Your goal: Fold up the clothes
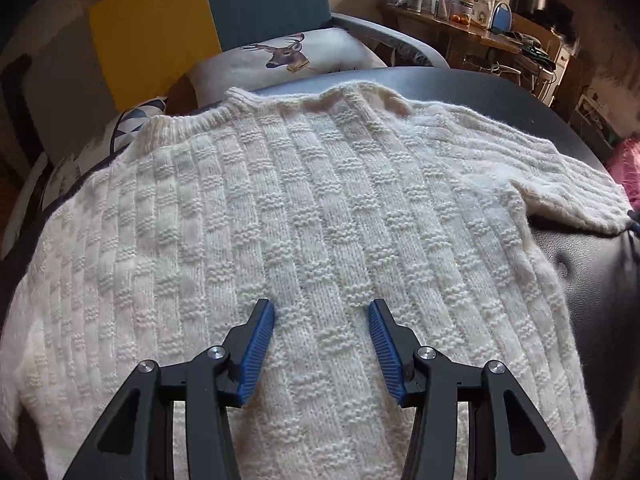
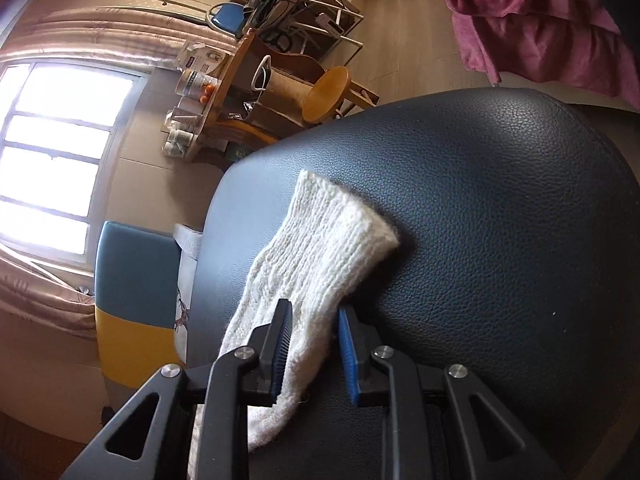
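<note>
Cream knit sweater [image 1: 304, 216], spread flat across a dark leather tabletop [image 1: 592, 280], collar toward the far edge, one sleeve [image 2: 320, 240] reaching out to the right over the leather. Left claw [image 1: 322, 308] wide apart, blue pads [image 1: 258, 352] poised over the sweater's middle, gripping nothing. Right claw [image 2: 314, 312] narrowed around the sleeve near its cuff, knit sitting between the pads; firm pinch or not, cannot tell. Deer-print cushion [image 1: 288, 54] beyond the collar; pink cloth [image 2: 532, 20] hanging past the tabletop.

Cream basket-knit sweater [image 1: 304, 216]; black leather seat [image 2: 500, 208].
</note>
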Demonstrator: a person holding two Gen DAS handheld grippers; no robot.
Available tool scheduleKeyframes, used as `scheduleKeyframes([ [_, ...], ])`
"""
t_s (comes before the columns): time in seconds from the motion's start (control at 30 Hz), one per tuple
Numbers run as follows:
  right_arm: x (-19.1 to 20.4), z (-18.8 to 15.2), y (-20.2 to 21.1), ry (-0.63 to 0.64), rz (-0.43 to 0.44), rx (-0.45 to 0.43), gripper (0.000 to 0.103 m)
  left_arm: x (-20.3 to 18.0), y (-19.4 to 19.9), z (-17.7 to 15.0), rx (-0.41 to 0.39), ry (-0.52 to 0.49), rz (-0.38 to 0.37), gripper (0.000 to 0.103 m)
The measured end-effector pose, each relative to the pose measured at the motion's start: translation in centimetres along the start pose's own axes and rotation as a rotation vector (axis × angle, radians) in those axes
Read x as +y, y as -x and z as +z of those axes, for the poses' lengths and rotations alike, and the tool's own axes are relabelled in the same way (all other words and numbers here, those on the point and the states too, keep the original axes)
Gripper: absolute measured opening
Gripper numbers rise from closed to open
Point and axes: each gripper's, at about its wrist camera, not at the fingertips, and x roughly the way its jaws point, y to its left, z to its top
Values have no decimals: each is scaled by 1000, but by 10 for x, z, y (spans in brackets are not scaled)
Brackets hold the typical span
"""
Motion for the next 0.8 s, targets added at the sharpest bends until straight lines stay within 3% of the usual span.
scheduleKeyframes([
  [0.13,-1,-4,0,15,10,-18,5,2,0,1,14,9,-6,50],
  [0.23,-2,-8,0,-2,92,-20,5,6,0,5,41,26,-35,50],
  [0.27,3,-10,-1,20,105,-15,5,8,2,9,55,37,-51,43],
  [0.3,8,-12,-1,45,110,-8,5,9,5,14,63,52,-81,28],
  [0.33,13,-13,-2,71,115,0,5,10,10,22,64,70,-130,22],
  [0.47,47,-23,-4,239,139,35,5,-7,33,60,15,67,-271,21],
  [0.63,90,-52,-18,499,93,120,5,-80,36,99,82,27,-514,21],
  [0.8,103,-78,-30,641,46,178,5,-178,29,126,169,-53,-628,24],
])
